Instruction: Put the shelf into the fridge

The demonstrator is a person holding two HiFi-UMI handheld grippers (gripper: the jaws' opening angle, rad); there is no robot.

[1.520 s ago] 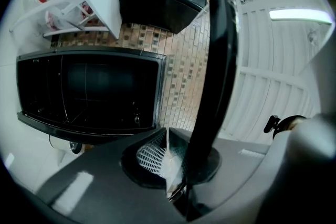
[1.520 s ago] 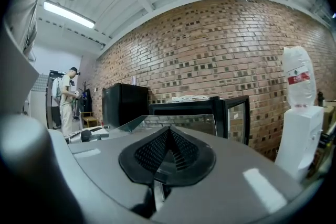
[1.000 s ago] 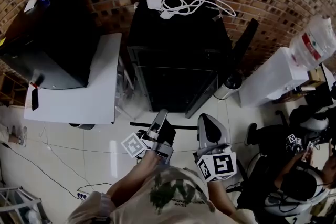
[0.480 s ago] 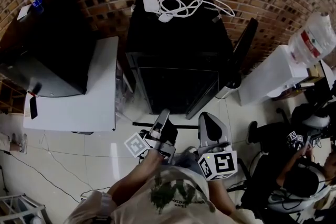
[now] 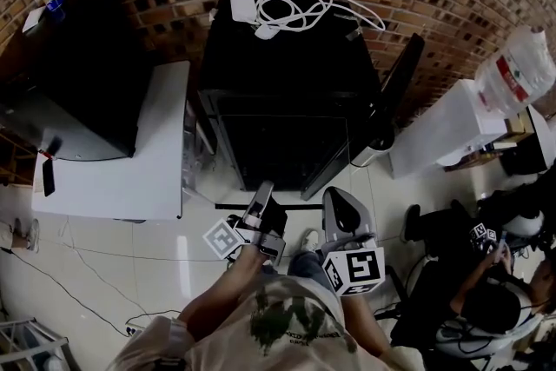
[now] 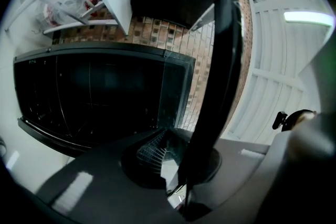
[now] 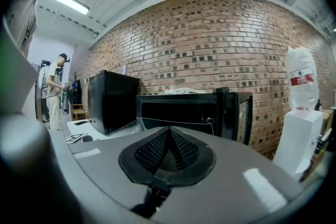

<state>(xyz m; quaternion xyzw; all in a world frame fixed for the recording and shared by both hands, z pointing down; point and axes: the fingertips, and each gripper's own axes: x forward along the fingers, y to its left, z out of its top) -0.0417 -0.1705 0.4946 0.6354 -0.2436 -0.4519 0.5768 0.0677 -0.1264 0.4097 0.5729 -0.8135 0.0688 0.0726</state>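
Hardly anything has moved in the last second: left gripper (image 5: 263, 191) and right gripper (image 5: 340, 200) sit marginally nearer the fridge (image 5: 291, 56), whose door (image 5: 400, 78) hangs open to the right. Left jaws are clamped on the dark front edge of the glass shelf (image 5: 300, 208), which is held low in front of the opening and not yet inside. Right jaws are pressed together with nothing between them, just beside the shelf's right end.
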